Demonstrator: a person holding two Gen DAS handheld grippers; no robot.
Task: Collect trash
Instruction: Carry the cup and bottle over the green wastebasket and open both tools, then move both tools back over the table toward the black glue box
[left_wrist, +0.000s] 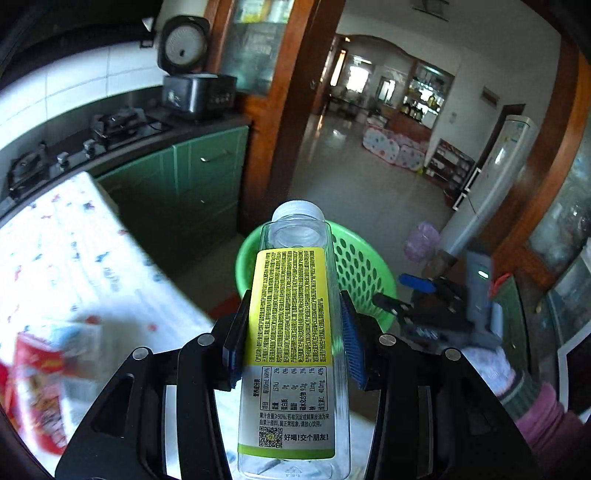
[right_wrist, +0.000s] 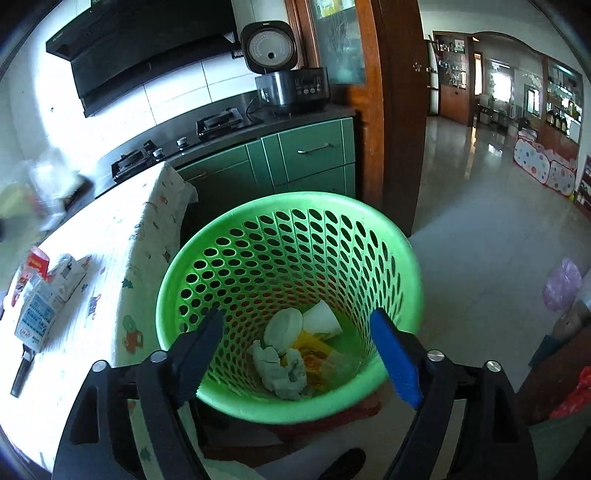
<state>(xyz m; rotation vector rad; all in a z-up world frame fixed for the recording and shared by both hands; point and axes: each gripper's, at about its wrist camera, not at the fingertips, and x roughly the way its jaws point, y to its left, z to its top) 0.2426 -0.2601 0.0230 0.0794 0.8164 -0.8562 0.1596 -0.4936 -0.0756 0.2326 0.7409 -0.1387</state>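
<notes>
Left wrist view
Left gripper (left_wrist: 293, 325): jaws partly closed on the bottle, a blue pad pressed to each of its flat sides.
Bottle (left_wrist: 291, 332): clear plastic, empty, yellow label facing up, white cap pointing away toward the basket.
Basket (left_wrist: 354, 266): green, perforated, on the floor just beyond the bottle's cap, mostly hidden behind the bottle.
Table (left_wrist: 85, 258): left of the basket, covered with a white printed cloth; its near corner reaches under the gripper.
Packets (left_wrist: 37, 369): red and white, blurred, on the table far left of the basket.
Right gripper (left_wrist: 424, 299): seen at the basket's right rim, black with a blue pad; from here I cannot tell how wide it stands.
Sleeve (left_wrist: 535, 410): pink, right of the basket at the frame's lower edge.

Right wrist view
Right gripper (right_wrist: 297, 347): jaws wide apart and holding nothing, hanging above the basket's near rim.
Basket (right_wrist: 258, 218): directly below and ahead of the gripper, mouth open to the camera.
Trash in basket: a white cup (right_wrist: 321, 319), a round white lid (right_wrist: 282, 326), crumpled grey tissue (right_wrist: 277, 365) and a yellow wrapper (right_wrist: 314, 350) lie on the basket's floor.
Table (right_wrist: 103, 236): touching or just beside the basket's left side.
Cartons (right_wrist: 48, 291): white and red, on the table well left of the basket.
Cooker (right_wrist: 291, 86): on the counter behind the basket, lid up.
</notes>
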